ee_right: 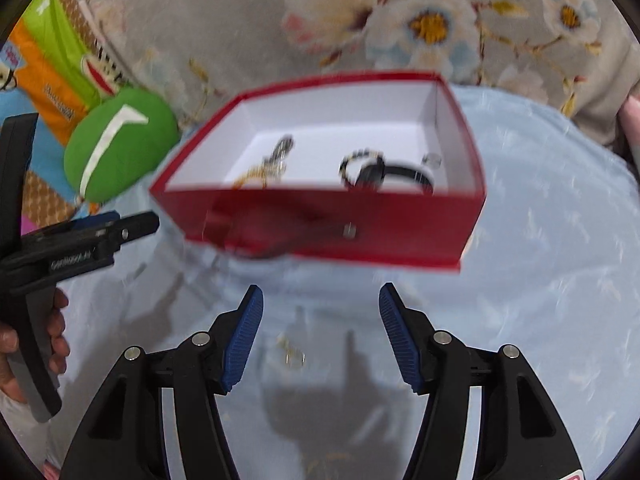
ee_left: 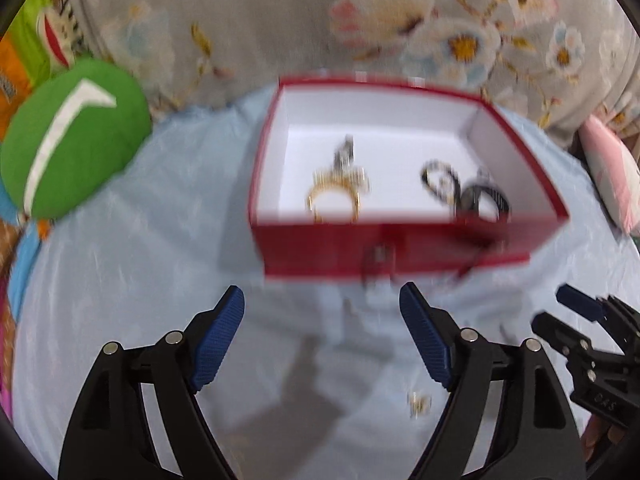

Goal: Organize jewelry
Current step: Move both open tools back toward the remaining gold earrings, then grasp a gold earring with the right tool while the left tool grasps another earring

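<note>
At the far left edge of the bed a green cushion (ee_left: 76, 136) with a white stripe lies against bright patterned fabric, beside the pale blue sheet (ee_left: 140, 280) that carries everything else. The frames are blurred, so fine detail is uncertain.

The left tool (ee_left: 322, 340) hangs over the sheet with its blue pads (ee_left: 218, 340) standing wide apart and nothing between them; only bare sheet and a shadow lie in the gap. The red box (ee_left: 400, 248), white inside, sits just beyond its fingertips, toward the far edge of the bed where a grey floral cover (ee_left: 280, 20) rises. In the box's left half a gold ring (ee_left: 334, 200) lies with a small silvery piece (ee_left: 346, 152) behind it; in its right half are a dark beaded loop (ee_left: 440, 180) and a black band (ee_left: 484, 200) close together. A small metal piece (ee_left: 378, 256) with a dark cord shows at the box's near wall; I cannot tell whether it hangs on the wall or lies in front of it.

A small gold piece of jewelry (ee_left: 418, 404) lies on the sheet outside the box, near the left tool's right finger and, in the right wrist view, just inside the right tool's left pad.

The right tool (ee_right: 322, 336) is also open and empty, the box just past its tips. A hand (ee_right: 24, 344) grips the left tool's handle.
</note>
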`<state>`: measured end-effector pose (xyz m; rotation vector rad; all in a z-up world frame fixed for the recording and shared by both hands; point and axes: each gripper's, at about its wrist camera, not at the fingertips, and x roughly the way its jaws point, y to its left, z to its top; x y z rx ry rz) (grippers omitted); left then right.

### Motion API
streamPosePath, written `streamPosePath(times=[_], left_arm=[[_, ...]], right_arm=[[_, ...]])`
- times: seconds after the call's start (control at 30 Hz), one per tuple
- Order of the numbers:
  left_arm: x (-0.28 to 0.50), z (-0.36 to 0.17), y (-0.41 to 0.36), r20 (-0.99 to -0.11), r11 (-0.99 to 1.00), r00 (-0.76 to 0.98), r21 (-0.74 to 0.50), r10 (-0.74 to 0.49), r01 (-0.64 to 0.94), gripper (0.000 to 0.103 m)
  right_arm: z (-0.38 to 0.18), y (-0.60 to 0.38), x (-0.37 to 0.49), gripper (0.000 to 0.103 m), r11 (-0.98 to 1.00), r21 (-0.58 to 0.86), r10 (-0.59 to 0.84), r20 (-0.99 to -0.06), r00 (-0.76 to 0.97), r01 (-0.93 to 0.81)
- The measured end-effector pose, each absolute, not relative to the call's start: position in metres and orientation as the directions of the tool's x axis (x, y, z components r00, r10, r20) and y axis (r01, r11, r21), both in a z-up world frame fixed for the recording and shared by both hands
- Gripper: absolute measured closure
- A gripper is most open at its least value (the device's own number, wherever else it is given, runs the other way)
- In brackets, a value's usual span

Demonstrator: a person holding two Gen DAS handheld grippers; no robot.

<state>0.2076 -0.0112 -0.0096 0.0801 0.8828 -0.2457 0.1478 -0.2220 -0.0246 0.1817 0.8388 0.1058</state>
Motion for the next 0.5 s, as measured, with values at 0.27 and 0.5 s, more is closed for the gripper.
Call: streamPosePath(times=[0.27, 0.5], left_arm=[[0.165, -0.063, -0.003, -0.850, 0.972, 0.499, -0.064, -0.171, 0.226, 0.026], [0.156, -0.073, -0.006, -0.865, 0.969, 0.466, -0.085, -0.188, 0.232, 0.026]], right_arm=[[-0.064, -0.188, 0.148, 0.054, 0.984, 0.165, 0.173, -0.783, 0.598, -0.069], [-0.082, -0.171, 0.152, 0.065, 0.993, 0.084, 0.117, -0.810, 0.574, -0.084]])
